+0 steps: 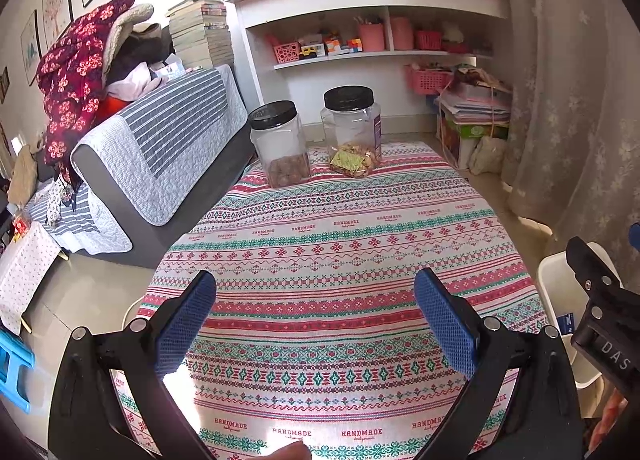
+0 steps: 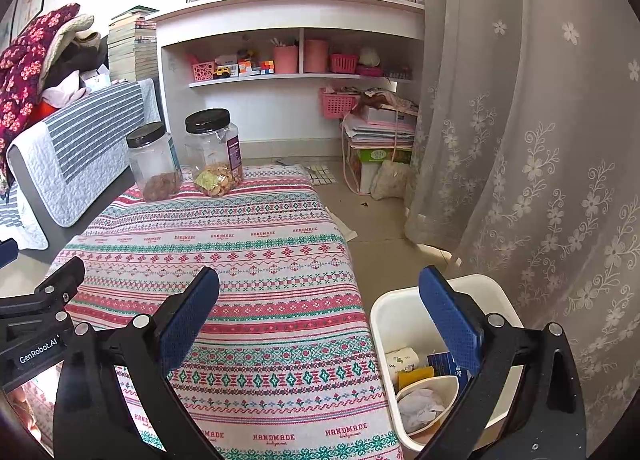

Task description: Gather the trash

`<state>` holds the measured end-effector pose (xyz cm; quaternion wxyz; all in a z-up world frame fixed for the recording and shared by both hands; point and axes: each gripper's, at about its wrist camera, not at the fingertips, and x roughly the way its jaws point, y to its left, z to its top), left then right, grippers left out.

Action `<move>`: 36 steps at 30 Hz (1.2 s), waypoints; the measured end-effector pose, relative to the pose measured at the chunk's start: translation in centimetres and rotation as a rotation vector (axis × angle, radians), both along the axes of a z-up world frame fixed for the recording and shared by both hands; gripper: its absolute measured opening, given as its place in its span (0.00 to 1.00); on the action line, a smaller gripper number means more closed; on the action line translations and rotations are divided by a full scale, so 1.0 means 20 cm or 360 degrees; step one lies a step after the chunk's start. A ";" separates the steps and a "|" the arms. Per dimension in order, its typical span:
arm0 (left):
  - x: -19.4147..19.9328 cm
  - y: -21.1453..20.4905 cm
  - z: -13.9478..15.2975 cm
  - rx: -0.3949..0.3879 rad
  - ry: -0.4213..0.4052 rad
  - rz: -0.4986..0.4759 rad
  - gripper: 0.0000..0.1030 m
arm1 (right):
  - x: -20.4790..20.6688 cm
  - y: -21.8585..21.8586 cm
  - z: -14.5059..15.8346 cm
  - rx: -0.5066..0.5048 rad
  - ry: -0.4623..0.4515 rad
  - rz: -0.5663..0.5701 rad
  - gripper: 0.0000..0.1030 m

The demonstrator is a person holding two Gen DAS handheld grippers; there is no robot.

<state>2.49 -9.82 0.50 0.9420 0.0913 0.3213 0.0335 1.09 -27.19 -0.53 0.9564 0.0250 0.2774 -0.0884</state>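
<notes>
My left hand-held gripper (image 1: 316, 292) hangs over the patterned cloth of the counter (image 1: 320, 244), its 2 blue-padded fingers (image 1: 188, 320) spread wide with nothing between them. My right hand-held gripper (image 2: 320, 292) is spread just as wide and also holds nothing; it sits over the counter's right edge, with its right finger (image 2: 452, 324) above the white trash bin (image 2: 384, 316).

The bin stands on the floor just beside the counter's right side. Inside it I see a crumpled white tissue (image 2: 416, 406) lying in a white paper container, a yellow packet (image 2: 416, 376), a dark blue package (image 2: 442, 364) and a small white wrapper with green print (image 2: 402, 360). From the left wrist view only the bin's rim (image 1: 552, 272) shows, partly behind the body of the right gripper.

At the far end of the counter stand 2 clear black-lidded jars side by side, well apart from both grippers: the left jar (image 1: 280, 143) holds brown nuts, the right jar (image 1: 352, 131) holds wrapped snacks. Beyond them are a white shelf unit (image 2: 288, 15) and, to the left, a sofa with a striped grey cover (image 1: 160, 147).
</notes>
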 end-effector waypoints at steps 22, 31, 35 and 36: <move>0.01 0.01 0.00 -0.0016 0.0005 0.0012 0.94 | 0.01 0.00 -0.02 0.0006 0.0035 0.0000 0.93; 0.01 0.00 -0.01 -0.0017 0.0010 0.0022 0.94 | 0.03 0.01 -0.03 0.0012 0.0058 0.0009 0.93; 0.01 0.00 -0.01 -0.0011 0.0006 0.0025 0.94 | 0.03 0.02 -0.04 0.0016 0.0074 0.0013 0.93; 0.02 0.00 -0.01 -0.0009 0.0006 0.0023 0.94 | 0.03 0.02 -0.04 0.0018 0.0078 0.0013 0.93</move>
